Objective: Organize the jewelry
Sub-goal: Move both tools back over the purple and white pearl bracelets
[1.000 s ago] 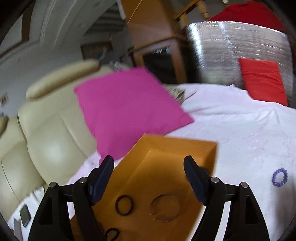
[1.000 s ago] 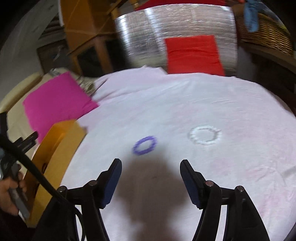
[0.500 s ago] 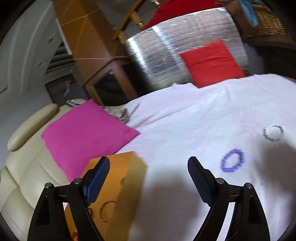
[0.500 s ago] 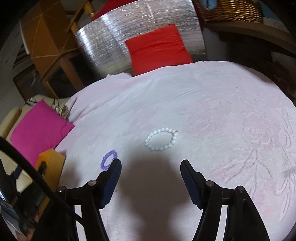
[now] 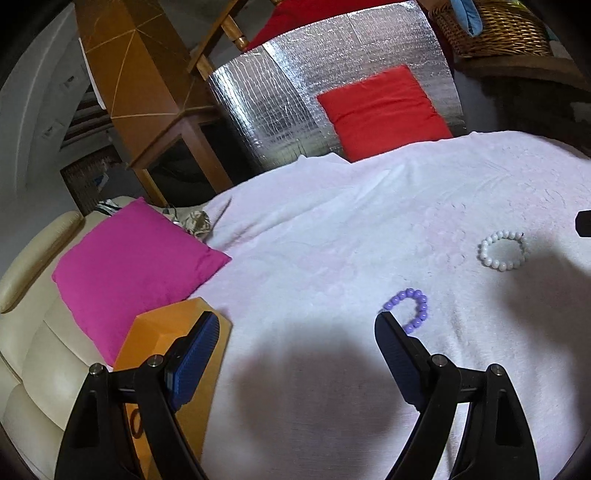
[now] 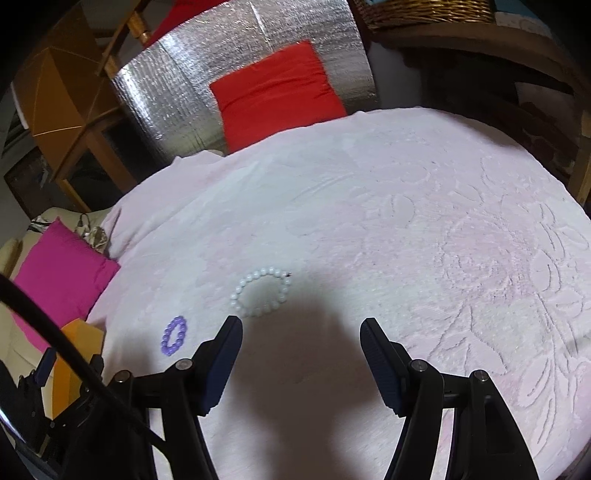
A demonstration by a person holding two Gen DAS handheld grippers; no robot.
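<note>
- A wide stretch of pale pink bedspread is lying bare across the centre and right of the right wrist view, with embossed flower patterns running toward its curved right edge.
- In the left wrist view, the orange box is sitting at the lower left, at the bedspread's left edge, partly hidden behind the left finger; a dark ring is showing inside it, low down.
- The left gripper is standing released with its jaws wide apart, gripping nothing; its right pad is overlapping the near side of the purple bead bracelet in the frame, though contact cannot be told.
- The right gripper is also spread wide and carrying nothing, hovering over a dark shadow on the cloth.
- The white bead bracelet is lying flat just above the right gripper's left fingertip, apart from the purple one at lower left.
- A magenta cushion is resting on a cream sofa at the left.
- A red cushion is leaning against a silver foil panel at the top; beside it a wooden cabinet is standing at upper left, and a wicker basket at upper right.
</note>
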